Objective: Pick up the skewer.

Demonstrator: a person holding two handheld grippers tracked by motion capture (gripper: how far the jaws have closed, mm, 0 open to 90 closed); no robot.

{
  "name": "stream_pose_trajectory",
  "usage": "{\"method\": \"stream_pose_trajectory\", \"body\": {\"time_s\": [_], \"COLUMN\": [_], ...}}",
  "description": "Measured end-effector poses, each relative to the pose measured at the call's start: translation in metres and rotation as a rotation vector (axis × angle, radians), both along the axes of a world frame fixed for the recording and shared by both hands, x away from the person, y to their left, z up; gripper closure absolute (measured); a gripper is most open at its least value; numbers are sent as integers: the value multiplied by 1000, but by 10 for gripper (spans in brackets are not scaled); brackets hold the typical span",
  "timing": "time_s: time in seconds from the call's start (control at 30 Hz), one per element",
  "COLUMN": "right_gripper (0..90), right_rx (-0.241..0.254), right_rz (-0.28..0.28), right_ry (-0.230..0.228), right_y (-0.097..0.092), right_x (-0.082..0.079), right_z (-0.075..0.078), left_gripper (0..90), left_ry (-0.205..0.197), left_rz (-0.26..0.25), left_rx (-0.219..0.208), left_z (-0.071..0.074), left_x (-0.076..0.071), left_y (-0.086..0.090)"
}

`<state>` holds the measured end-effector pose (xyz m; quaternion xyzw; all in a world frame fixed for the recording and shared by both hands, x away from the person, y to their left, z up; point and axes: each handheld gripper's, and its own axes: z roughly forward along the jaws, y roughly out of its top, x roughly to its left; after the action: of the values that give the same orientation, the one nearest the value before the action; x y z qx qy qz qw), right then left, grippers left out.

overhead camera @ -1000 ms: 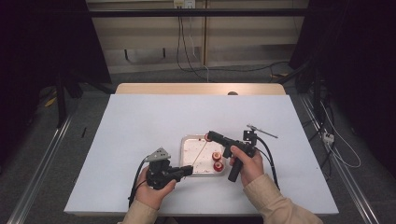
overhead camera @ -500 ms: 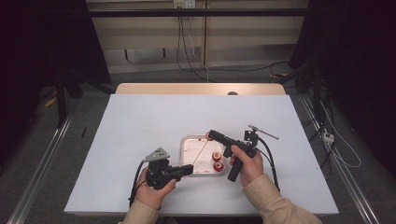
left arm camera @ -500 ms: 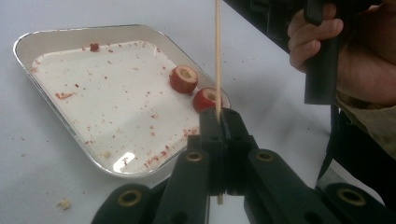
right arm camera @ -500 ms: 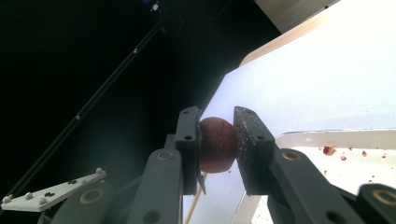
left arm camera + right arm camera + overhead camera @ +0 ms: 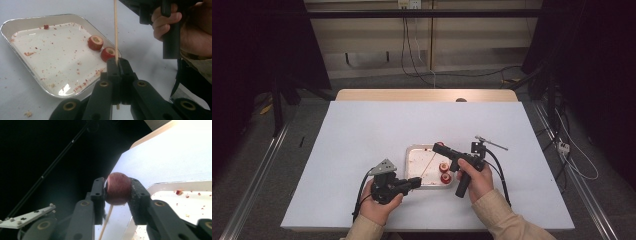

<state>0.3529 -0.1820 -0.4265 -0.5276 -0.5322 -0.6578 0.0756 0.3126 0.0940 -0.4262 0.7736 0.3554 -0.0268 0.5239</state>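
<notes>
My left gripper [image 5: 119, 62] is shut on the lower end of a thin wooden skewer [image 5: 115, 30], which slants up over a white metal tray [image 5: 15, 21]. Above the tray's far corner my right gripper [image 5: 117, 185] has a round red fruit [image 5: 120, 191] between its pads. Its jaws have just been opening a little, and both pads still touch the fruit. The skewer [image 5: 106, 222] meets the fruit from below. Two cored red fruits [image 5: 95, 42] [image 5: 108, 53] lie in the tray near its right rim. In the high view the left gripper [image 5: 417, 181] sits at the tray's near left corner and the right gripper [image 5: 439, 147] over it.
The tray [image 5: 412, 152] is speckled with red crumbs and lies on a white table. The right hand [image 5: 170, 27] and its gripper's handle are close beside the skewer. A cable [image 5: 497, 165] trails from the right gripper. Dark floor and rails surround the table.
</notes>
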Motion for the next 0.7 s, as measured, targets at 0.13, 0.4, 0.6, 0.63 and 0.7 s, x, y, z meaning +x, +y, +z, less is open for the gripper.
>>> {"method": "stream_pose_trajectory", "body": {"time_s": [0.13, 0.4, 0.6, 0.63, 0.7], "right_gripper": [705, 727, 737, 737, 738], "right_rx": [-8, -6, -20, -17, -30], "right_rz": [6, 10, 14, 11, 14], "right_ry": [-5, -60, -97, -99, -102], "right_y": [0, 3, 3, 2, 2], "right_x": [0, -6, -8, -8, -8], "right_z": [0, 4, 10, 10, 11], "left_gripper": [897, 896, 895, 894, 893], "left_ry": [-12, -41, -95, -103, -102], "left_rz": [3, -5, -24, -27, -31], "left_rx": [10, 42, 61, 70, 65], "left_z": [0, -3, -6, -6, -7], "left_x": [0, -1, -3, -3, -4], "left_y": [-1, -3, -10, -12, -14]}}
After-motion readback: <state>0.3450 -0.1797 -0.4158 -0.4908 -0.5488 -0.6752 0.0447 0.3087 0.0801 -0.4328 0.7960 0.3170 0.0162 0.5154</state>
